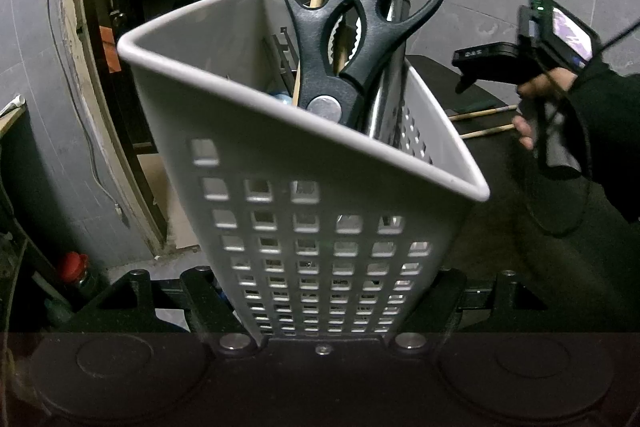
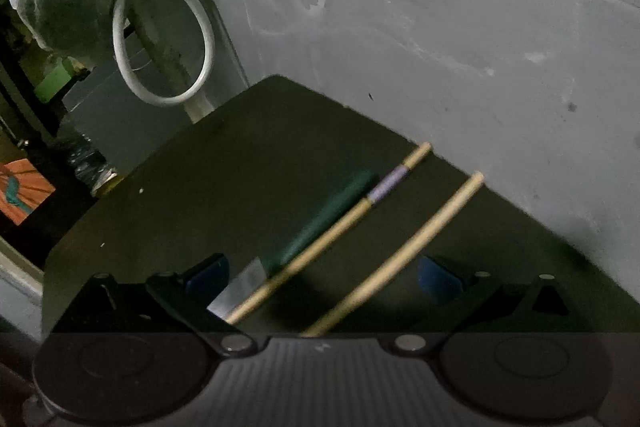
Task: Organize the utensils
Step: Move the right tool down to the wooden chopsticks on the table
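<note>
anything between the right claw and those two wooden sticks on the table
Nothing visible blocks it. The right claw is open over the dark table, with both wooden sticks lying in the gap. A green-handled knife lies just beside the left one.

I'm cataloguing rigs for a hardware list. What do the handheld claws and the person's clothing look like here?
The right claw is black plastic with a pistol-style handle, a small lit screen, a green indicator light and a thin black cable trailing down. Its fingertips carry blue pads. The left claw has black fingers and round silver bolts. The person wears a black sleeve.
</note>
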{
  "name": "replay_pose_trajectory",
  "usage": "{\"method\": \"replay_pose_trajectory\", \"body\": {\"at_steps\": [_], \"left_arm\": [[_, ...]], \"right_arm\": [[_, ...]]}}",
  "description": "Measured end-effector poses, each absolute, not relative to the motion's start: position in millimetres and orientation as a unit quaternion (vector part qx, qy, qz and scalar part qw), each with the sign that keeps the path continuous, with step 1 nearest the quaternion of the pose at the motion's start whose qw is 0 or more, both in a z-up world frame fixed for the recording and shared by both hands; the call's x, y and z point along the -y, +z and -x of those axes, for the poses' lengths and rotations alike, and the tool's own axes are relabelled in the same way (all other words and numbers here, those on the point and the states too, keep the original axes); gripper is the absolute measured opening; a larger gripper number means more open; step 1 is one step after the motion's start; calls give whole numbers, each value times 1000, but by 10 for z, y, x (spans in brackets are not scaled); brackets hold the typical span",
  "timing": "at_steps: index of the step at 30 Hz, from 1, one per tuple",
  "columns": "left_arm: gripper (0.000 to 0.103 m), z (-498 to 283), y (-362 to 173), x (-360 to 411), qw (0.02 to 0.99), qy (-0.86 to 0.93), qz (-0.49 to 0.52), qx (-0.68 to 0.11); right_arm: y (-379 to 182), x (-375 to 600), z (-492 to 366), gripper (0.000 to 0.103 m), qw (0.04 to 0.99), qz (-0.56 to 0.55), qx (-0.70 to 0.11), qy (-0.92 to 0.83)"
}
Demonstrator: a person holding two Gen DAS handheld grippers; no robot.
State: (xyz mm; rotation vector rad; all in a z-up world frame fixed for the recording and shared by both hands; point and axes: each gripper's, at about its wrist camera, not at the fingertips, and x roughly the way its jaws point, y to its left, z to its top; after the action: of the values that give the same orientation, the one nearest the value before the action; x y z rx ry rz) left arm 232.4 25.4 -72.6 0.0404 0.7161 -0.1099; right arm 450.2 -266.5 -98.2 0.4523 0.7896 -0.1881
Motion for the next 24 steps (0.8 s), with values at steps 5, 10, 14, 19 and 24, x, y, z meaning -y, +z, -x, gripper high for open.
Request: {"method": "replay_pose_trajectory", "body": {"at_steps": [5,10,14,19,24], "left_arm": [[76,-2324,-726,-254,935,-54,-20,-350],[76,-2326,-726,-254,935,-54,-21,-350],[76,-2334,-728,-258,935,-54,-22,-350],[76,-2341,-726,-256,935,-55,-23,-350],[76,-2369,-720,-252,935,-54,-23,-350]], "right_arm": [[-973,2609,-4711,100,895,-196,-382,-123],[-977,2681,-4705,92,892,-214,-366,-157],[-1000,2655,-4714,82,898,-191,-364,-157],[-1049,2670,-4690,74,900,-176,-369,-154],[-1065,2653,-4567,70,907,-161,-361,-143]]}}
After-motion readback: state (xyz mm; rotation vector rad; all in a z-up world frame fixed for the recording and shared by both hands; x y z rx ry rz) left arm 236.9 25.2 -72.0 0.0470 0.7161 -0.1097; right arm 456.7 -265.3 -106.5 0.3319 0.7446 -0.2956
